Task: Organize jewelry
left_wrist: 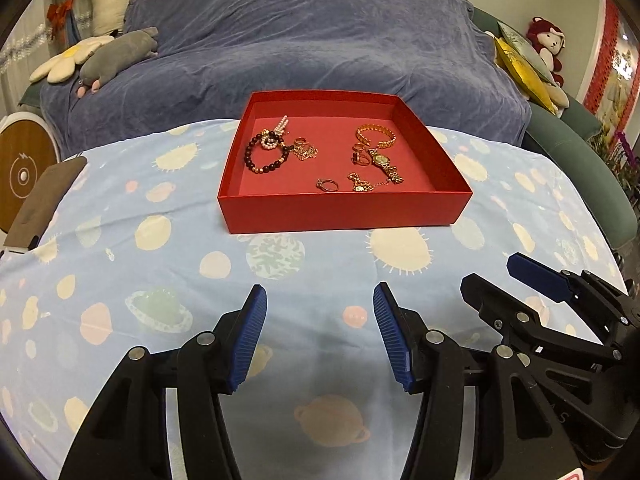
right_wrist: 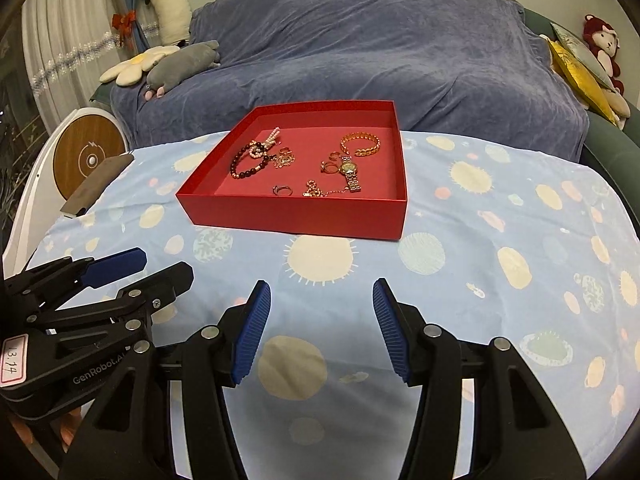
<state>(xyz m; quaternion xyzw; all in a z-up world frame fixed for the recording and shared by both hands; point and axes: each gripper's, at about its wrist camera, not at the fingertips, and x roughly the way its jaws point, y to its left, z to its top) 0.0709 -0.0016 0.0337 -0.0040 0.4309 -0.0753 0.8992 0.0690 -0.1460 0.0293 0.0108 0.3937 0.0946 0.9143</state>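
From the left wrist camera, the left gripper (left_wrist: 320, 334) stands with its blue pads wide apart and nothing between them, hovering over the planet-print cloth (left_wrist: 120, 248); a broad strip of bare cloth lies between its tips and the near wall of the red box (left_wrist: 344, 210); the right gripper (left_wrist: 516, 280) shows at the right edge, angled inward, its jaws parted and empty; the cloth's left edge stops short of a brown pouch (left_wrist: 44, 196); beyond the box's far wall the table ends against a sofa under a blue blanket (left_wrist: 320, 48). Inside the box the jewelry sits in two loose groups: at the left, one dark bead bracelet (left_wrist: 256, 158) touching a small pink bead piece (left_wrist: 276, 132); at the right, one gold chain bracelet (left_wrist: 376, 136) and one gold watch (left_wrist: 386, 166); one ring (left_wrist: 328, 185) lies alone near the front wall; the tangled gold chains are too small to count.

From the right wrist camera, the right gripper (right_wrist: 320, 332) is likewise spread wide and holds nothing; the left gripper (right_wrist: 160, 264) enters at the left, open and empty; the box (right_wrist: 304, 216) sits far and slightly left, well apart from both; open cloth (right_wrist: 520, 220) stretches to the right of it; the same bracelet (right_wrist: 362, 142), watch (right_wrist: 351, 172) and ring (right_wrist: 282, 190) are visible inside.
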